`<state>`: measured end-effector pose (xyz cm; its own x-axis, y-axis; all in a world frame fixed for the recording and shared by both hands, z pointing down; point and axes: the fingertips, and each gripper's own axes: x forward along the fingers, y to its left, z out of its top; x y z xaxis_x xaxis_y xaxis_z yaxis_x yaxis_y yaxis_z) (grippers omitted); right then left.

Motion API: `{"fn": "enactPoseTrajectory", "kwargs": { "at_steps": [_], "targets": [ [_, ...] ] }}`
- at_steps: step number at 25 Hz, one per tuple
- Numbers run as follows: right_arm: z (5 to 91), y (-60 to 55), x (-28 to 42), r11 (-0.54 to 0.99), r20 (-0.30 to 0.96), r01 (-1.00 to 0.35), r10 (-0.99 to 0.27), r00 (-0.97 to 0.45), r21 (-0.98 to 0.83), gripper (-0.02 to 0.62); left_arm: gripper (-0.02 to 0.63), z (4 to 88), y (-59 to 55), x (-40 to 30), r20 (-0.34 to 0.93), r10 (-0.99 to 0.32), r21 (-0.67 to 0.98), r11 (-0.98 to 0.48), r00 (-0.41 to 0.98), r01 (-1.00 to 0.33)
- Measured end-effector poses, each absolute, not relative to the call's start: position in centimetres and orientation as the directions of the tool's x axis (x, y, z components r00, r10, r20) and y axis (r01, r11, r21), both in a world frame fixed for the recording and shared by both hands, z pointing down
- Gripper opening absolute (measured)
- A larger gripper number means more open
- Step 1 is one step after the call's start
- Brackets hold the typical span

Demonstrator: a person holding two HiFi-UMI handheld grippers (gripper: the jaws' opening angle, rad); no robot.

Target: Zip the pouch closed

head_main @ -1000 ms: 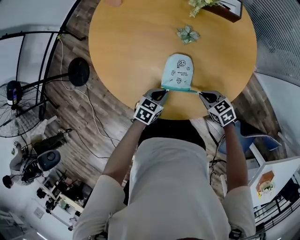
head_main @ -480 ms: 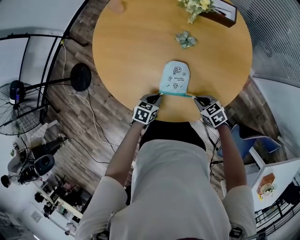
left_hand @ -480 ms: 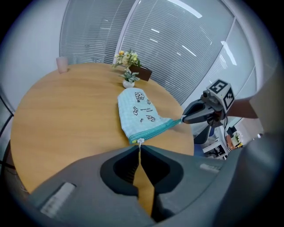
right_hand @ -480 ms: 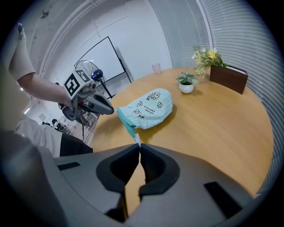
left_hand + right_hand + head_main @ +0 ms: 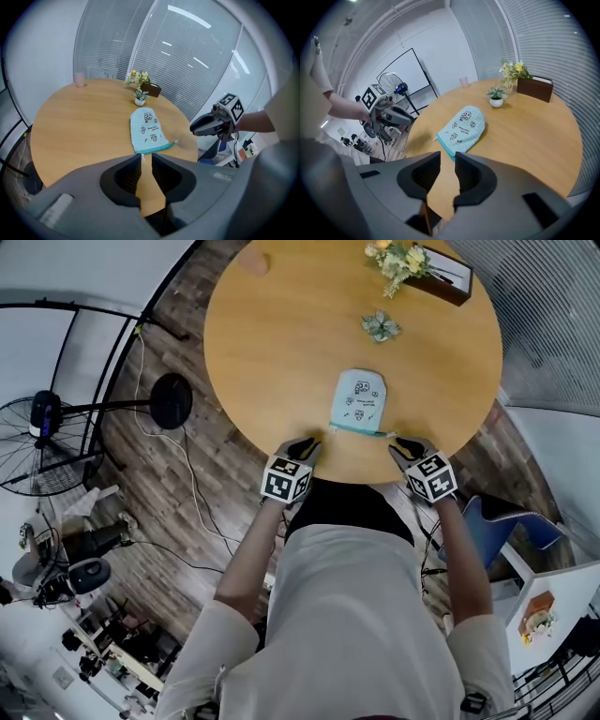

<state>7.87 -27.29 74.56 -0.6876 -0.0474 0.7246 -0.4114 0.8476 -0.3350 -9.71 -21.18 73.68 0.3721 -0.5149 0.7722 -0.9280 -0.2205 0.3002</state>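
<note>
A light blue pouch (image 5: 359, 401) with small printed figures lies flat on the round wooden table (image 5: 272, 334), its teal zip edge toward me. In the left gripper view the pouch (image 5: 147, 131) lies just beyond my left gripper (image 5: 146, 161), whose jaws stand apart with only table between them. My right gripper (image 5: 447, 159) has its jaws opening, with nothing between them; the pouch (image 5: 461, 126) lies just ahead. In the head view the left gripper (image 5: 305, 444) and right gripper (image 5: 401, 446) hover at the table's near edge, either side of the zip edge and clear of it.
A small potted plant (image 5: 381, 326) and a wooden box with flowers (image 5: 422, 263) stand at the far side. A pink cup (image 5: 251, 263) sits at the far left rim. On the floor are a standing fan (image 5: 47, 418) and a blue seat (image 5: 497, 521).
Both grippers have let go of the pouch's zip ends and drawn back toward me. The pouch now lies alone on the table.
</note>
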Motion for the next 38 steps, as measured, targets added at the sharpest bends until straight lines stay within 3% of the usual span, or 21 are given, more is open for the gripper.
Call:
{"fn": "enactPoseTrajectory", "kwargs": {
  "at_steps": [16,32,38],
  "targets": [
    [58.7,-19.6,8.0,0.801,0.613,-0.591,-0.419,-0.670,-0.098,0.081,0.063,58.2,-11.9,-11.2,0.588,-0.706,0.232,-0.322,0.396,-0.918],
    [45.7,-5.7,11.5,0.739,0.452,-0.671,-0.617,-0.644,0.052,0.035,0.051,47.0,-0.1,-10.1,0.421,-0.796,0.191,-0.390,0.434,-0.901],
    [42.1,-2.5,13.8,0.709,0.375,-0.705,-0.659,-0.652,0.019,0.017,0.035,45.3,2.0,-8.2,0.390,-0.795,0.192,-0.423,0.465,-0.885]
  ]
}}
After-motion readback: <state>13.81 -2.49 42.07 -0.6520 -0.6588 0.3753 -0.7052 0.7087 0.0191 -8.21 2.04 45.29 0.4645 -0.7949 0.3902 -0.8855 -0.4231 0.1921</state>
